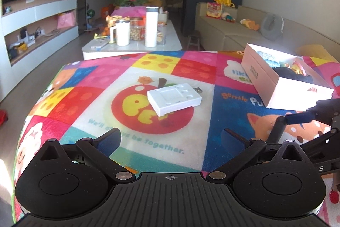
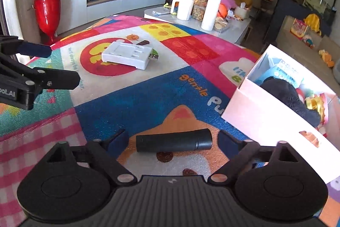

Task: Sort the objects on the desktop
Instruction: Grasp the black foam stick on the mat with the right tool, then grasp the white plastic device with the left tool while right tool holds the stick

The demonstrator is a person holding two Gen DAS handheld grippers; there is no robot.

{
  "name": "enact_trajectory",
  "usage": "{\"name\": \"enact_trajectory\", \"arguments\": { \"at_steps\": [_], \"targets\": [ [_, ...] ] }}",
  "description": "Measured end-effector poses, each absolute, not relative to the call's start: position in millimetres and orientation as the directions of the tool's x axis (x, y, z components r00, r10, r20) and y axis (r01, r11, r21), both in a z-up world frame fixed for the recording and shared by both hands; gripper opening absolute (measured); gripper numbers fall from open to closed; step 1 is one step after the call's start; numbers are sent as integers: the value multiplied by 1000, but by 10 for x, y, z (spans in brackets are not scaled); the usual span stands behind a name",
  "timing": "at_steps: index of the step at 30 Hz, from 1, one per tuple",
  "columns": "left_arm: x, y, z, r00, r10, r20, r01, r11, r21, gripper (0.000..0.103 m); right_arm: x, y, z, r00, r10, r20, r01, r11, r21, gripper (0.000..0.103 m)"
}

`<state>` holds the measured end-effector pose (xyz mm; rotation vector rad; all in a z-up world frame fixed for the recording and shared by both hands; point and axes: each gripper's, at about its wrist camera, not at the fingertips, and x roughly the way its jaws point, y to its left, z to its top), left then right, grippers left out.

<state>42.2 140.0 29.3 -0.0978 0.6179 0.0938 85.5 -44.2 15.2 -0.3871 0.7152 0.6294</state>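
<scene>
A white USB card reader (image 1: 174,99) (image 2: 127,55) lies on the red apple print of the colourful mat (image 1: 119,78). My left gripper (image 1: 171,137) (image 2: 63,65) hovers open a short way before the reader, nothing between its fingers. A black cylinder (image 2: 174,143) lies crosswise on the mat between the fingers of my right gripper (image 2: 173,142). A small gap shows at each end, so the pads are not pressing on it. An open pink-white box (image 2: 265,118) (image 1: 267,78) at the right holds a dark soft item, a blue packet and bright toys.
The mat (image 2: 148,99) covers the work surface, which drops off at the far edge. Beyond stands a low white table (image 1: 170,44) with a mug, a tall white bottle and a jar. A beige sofa (image 1: 233,31) is behind the box, and a red vase (image 2: 46,7) stands far left.
</scene>
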Motion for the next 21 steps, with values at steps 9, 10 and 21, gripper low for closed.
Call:
{"name": "enact_trajectory", "arguments": {
  "at_steps": [9,10,21],
  "targets": [
    [1135,1358,229,794,137,-593,-181,983,-16,103,505,-1317,244,686,281,-671,-449,889,-86,76],
    [1225,1362,218,788,145,-598,-194,981,-18,103,465,-1420,236,702,249,-667,-415,904,-99,76],
    [1736,1128,51,750,217,-625,-189,976,112,103,329,-2027,62,752,116,-649,-210,975,-68,80]
  ]
}}
